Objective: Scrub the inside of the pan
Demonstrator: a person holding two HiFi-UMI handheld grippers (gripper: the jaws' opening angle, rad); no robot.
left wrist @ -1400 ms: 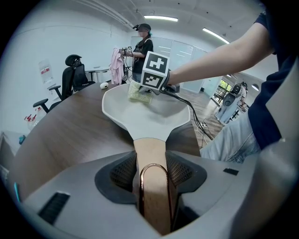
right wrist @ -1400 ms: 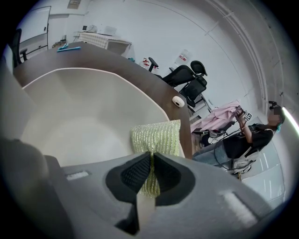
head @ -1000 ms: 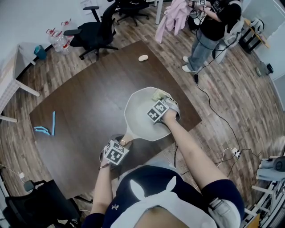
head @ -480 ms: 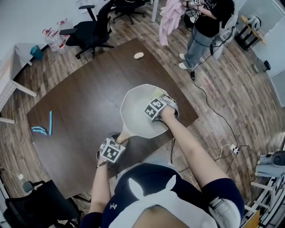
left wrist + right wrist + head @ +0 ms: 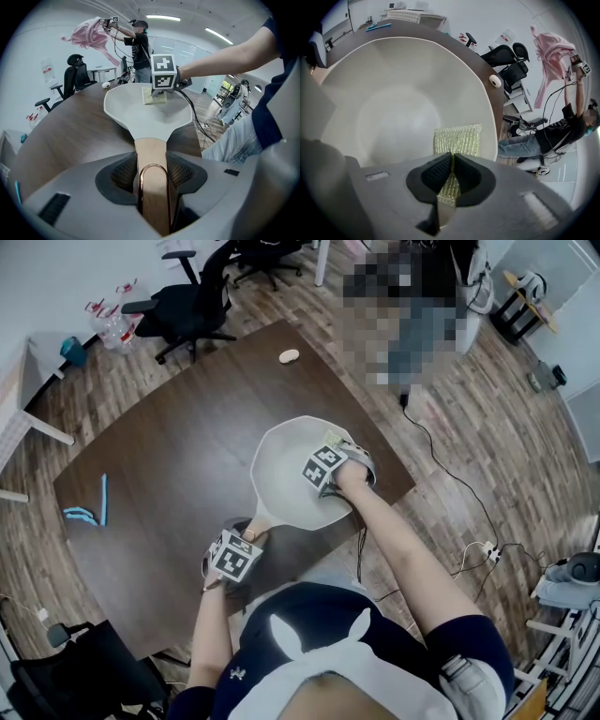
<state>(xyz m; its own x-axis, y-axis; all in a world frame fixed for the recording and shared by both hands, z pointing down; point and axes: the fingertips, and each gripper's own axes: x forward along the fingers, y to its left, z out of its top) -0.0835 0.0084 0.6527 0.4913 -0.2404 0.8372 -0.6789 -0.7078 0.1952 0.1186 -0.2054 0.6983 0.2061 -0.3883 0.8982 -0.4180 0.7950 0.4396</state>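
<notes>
A white pan [image 5: 281, 484] rests on the dark brown table [image 5: 169, 456]. Its wooden handle [image 5: 151, 150], which has a copper loop, is clamped between the pads of my left gripper [image 5: 152, 171]; the head view shows that gripper [image 5: 249, 536] at the table's near edge. My right gripper [image 5: 451, 176] is shut on a yellow-green scrub pad [image 5: 457, 138]. The pad's free end lies against the pan's [image 5: 389, 108] inner wall on the right side. From the left gripper view, the scrub pad [image 5: 153, 96] sits under the right gripper's marker cube.
A small pale object [image 5: 288, 356] lies near the table's far edge and blue items [image 5: 89, 510] at its left. Office chairs [image 5: 187, 306] stand beyond the table. A person holding a pink cloth [image 5: 91, 35] stands at the back right. A cable [image 5: 450, 479] trails over the floor.
My right gripper has shifted a little inside the pan with the scrub pad and tilted slightly. The left gripper and the pan handle have stayed put.
</notes>
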